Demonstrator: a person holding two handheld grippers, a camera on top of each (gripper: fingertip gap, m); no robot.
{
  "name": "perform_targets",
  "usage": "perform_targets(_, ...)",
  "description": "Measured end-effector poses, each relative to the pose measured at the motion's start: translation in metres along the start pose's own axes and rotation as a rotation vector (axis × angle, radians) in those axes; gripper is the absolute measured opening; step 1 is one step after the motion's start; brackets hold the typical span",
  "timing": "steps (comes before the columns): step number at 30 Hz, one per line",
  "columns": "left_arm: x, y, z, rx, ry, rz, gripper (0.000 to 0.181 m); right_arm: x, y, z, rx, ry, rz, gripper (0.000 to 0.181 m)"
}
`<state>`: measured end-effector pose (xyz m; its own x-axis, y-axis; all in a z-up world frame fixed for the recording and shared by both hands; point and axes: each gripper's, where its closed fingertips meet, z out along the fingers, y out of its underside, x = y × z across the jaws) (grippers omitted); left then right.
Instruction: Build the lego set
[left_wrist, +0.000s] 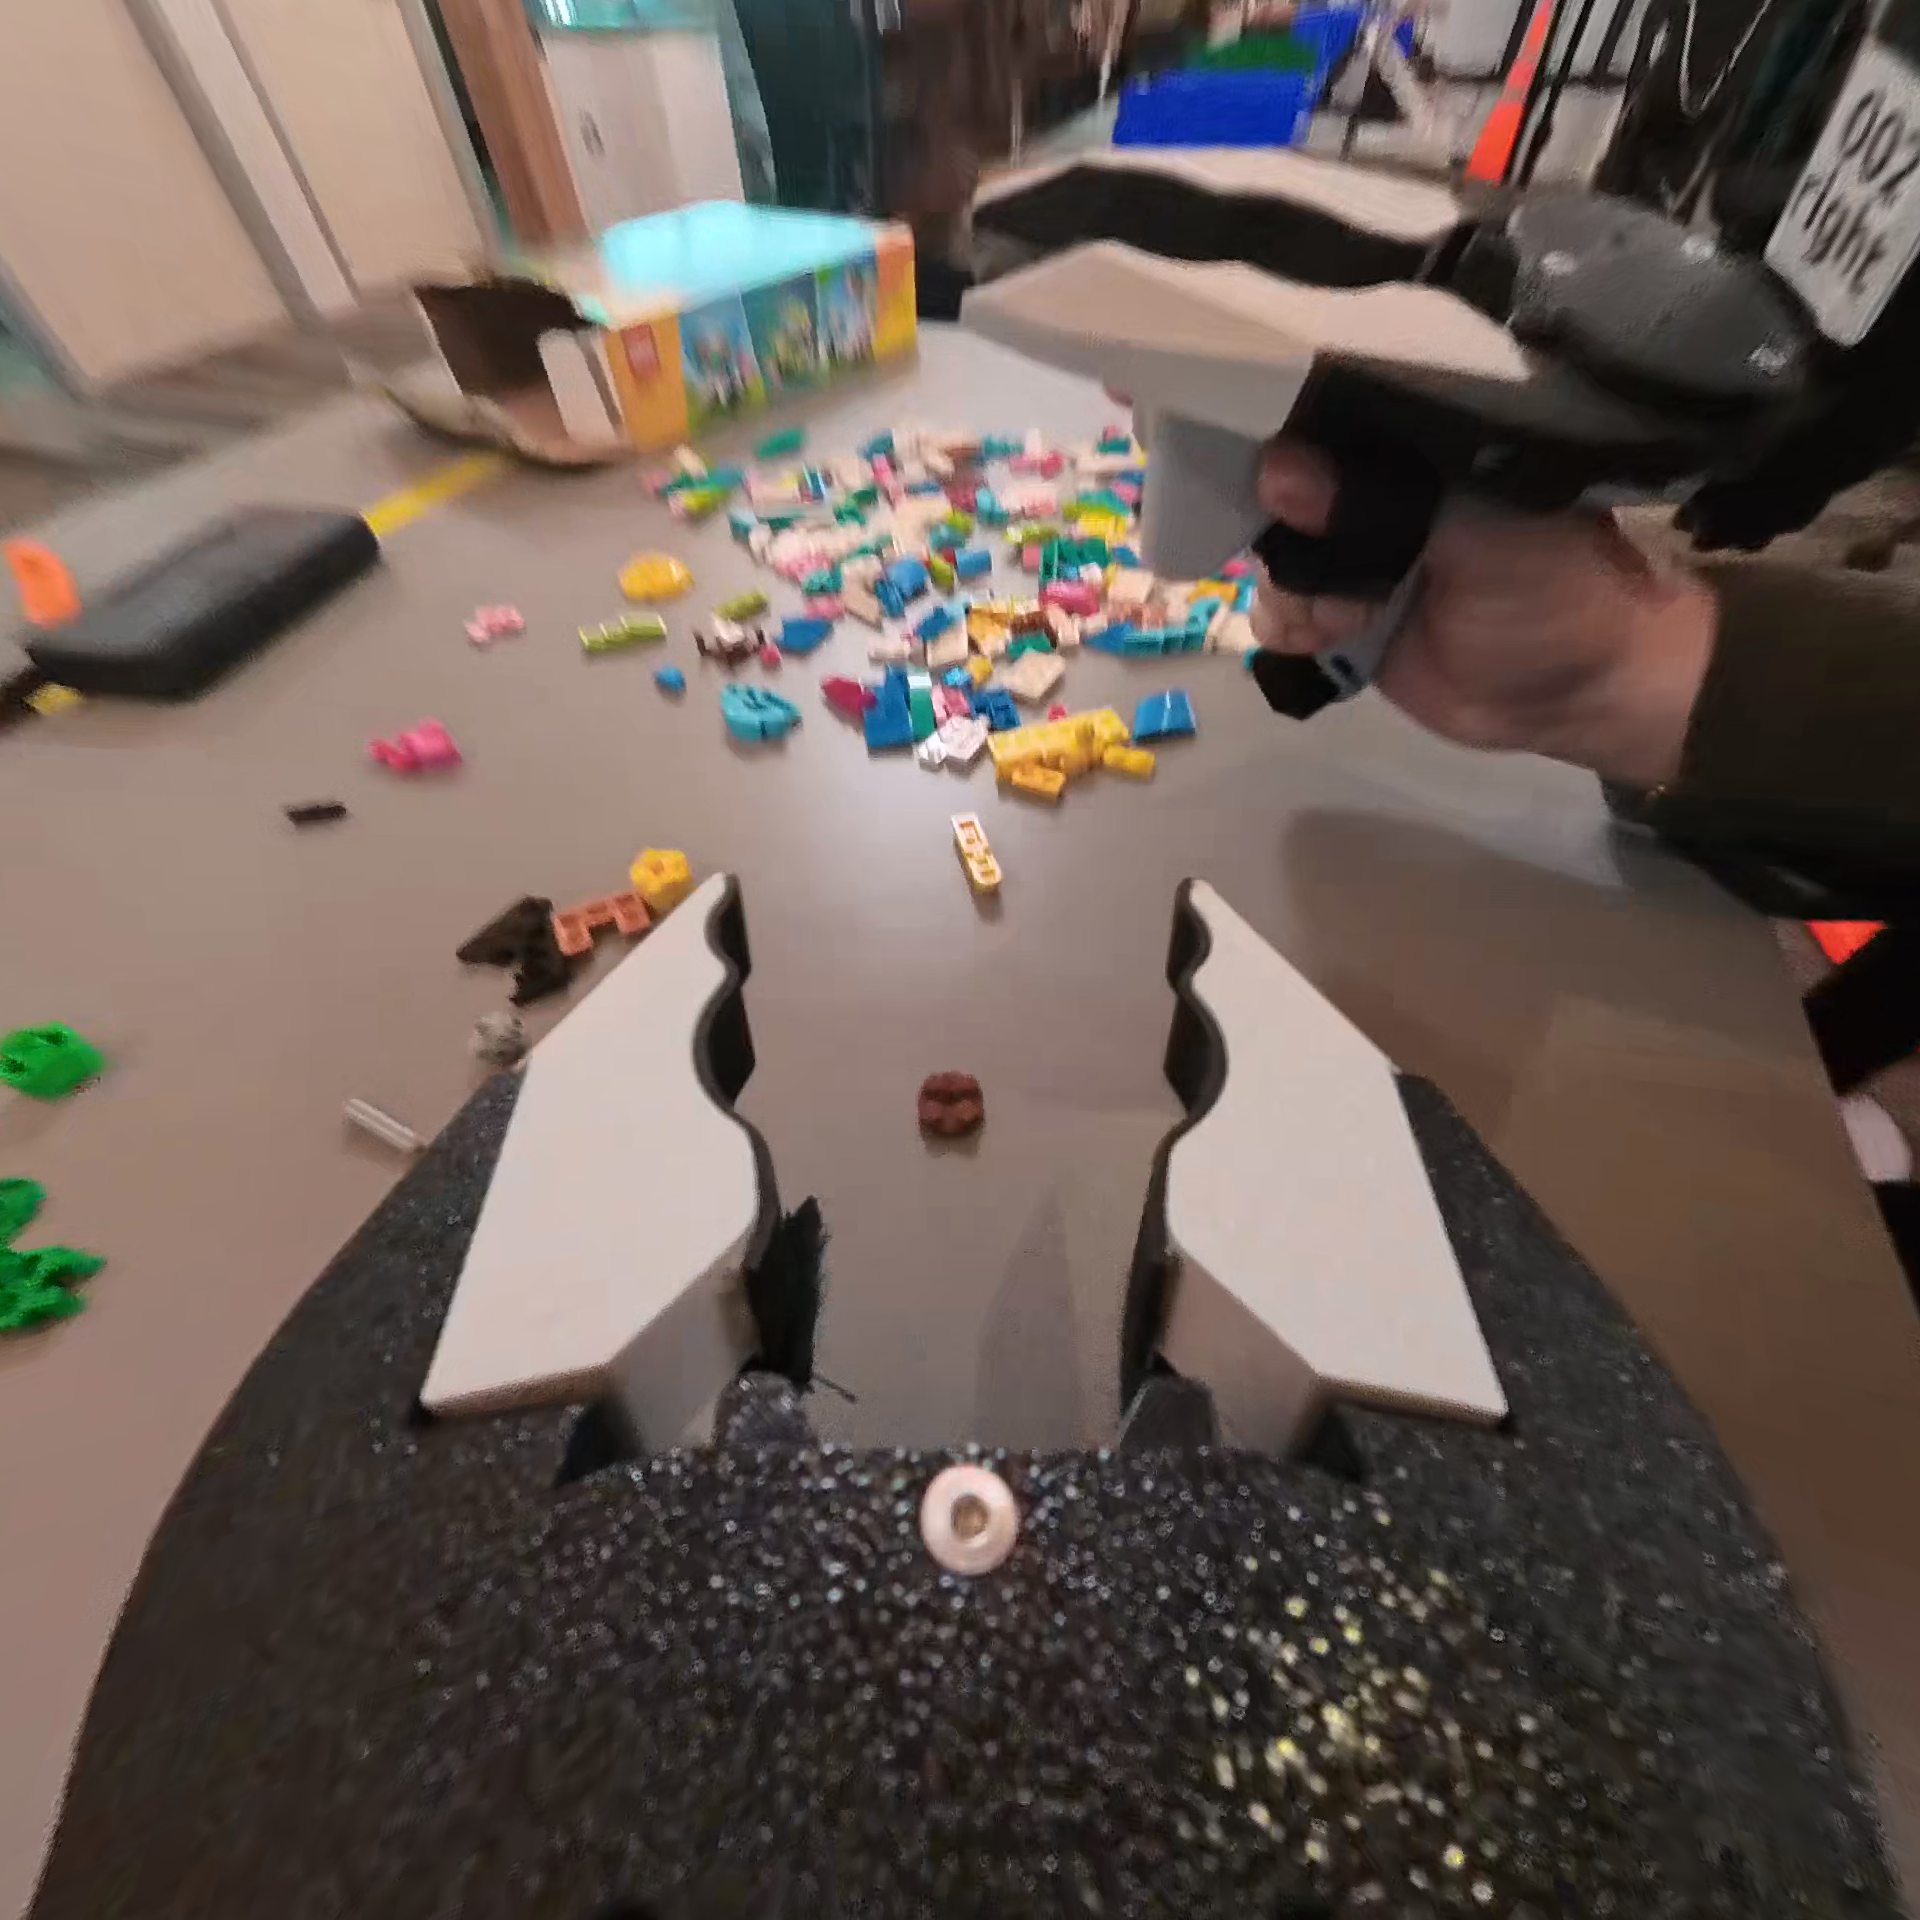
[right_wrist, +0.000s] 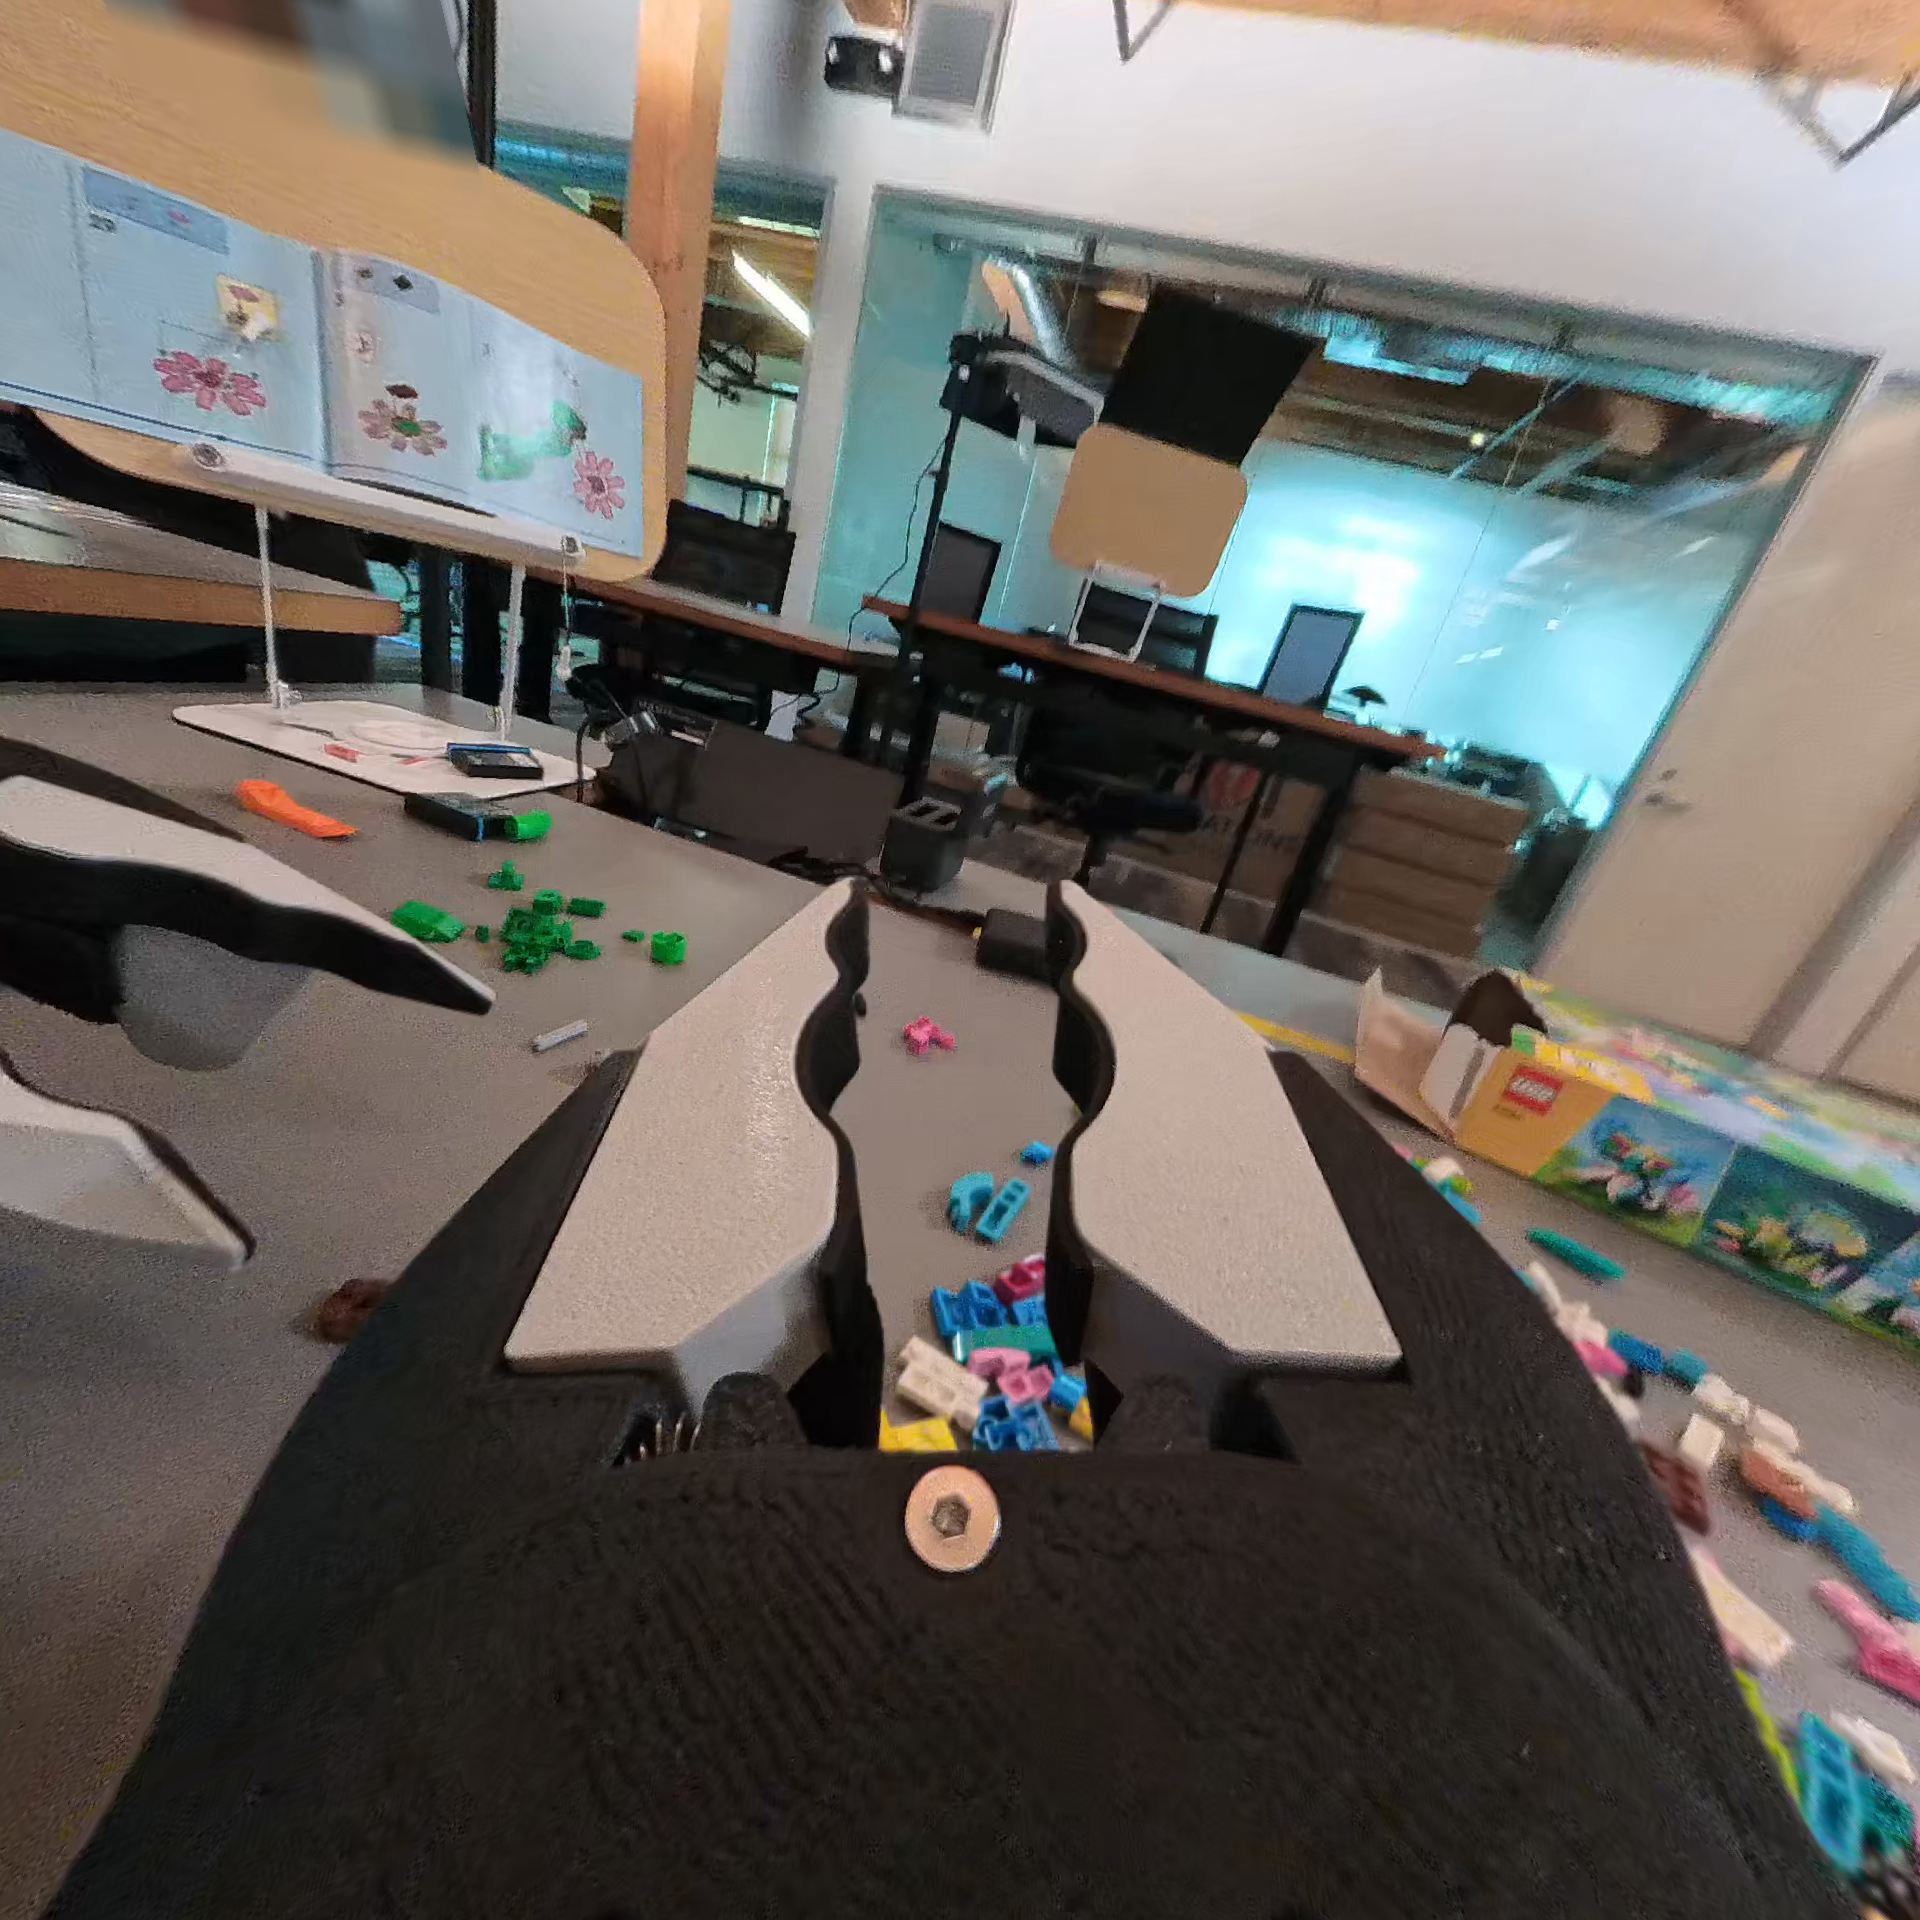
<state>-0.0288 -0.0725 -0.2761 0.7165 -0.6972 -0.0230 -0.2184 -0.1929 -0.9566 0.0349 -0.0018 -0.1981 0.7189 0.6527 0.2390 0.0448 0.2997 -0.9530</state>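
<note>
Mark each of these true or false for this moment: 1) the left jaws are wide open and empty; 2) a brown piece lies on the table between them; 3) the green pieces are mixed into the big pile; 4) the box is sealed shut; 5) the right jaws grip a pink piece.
1) True: the left gripper holds nothing.
2) True: the small brown piece lies between them.
3) False: the green pieces lie apart from the mixed pile.
4) False: the box is torn open at one end.
5) False: the right gripper is empty; the pink piece lies on the table.
</note>
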Motion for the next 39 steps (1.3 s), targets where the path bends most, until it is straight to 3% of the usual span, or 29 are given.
perform_targets(4,-0.008,-0.010,-0.006,0.119,-0.054,0.056,0.078,-0.005,-0.006,0.000,0.037,-0.006,-0.051,0.030)
perform_targets(14,0.010,-0.045,-0.025,0.358,-0.097,0.250,0.067,0.008,-0.005,-0.001,0.036,0.073,-0.119,0.024)
perform_targets(18,-0.001,-0.053,-0.033,0.387,-0.215,0.289,0.071,0.015,-0.006,-0.002,0.040,0.095,-0.101,0.024)
perform_targets(23,-0.006,-0.057,-0.039,0.417,-0.238,0.280,0.068,0.028,-0.016,-0.009,0.085,0.112,-0.082,0.025)
perform_targets(30,-0.024,-0.055,-0.043,0.412,-0.312,0.230,0.068,0.076,-0.018,-0.030,0.042,0.243,-0.166,0.025)
perform_targets(39,-0.053,-0.052,-0.054,0.428,-0.387,0.094,0.068,0.186,0.025,-0.085,-0.177,0.563,-0.060,0.024)
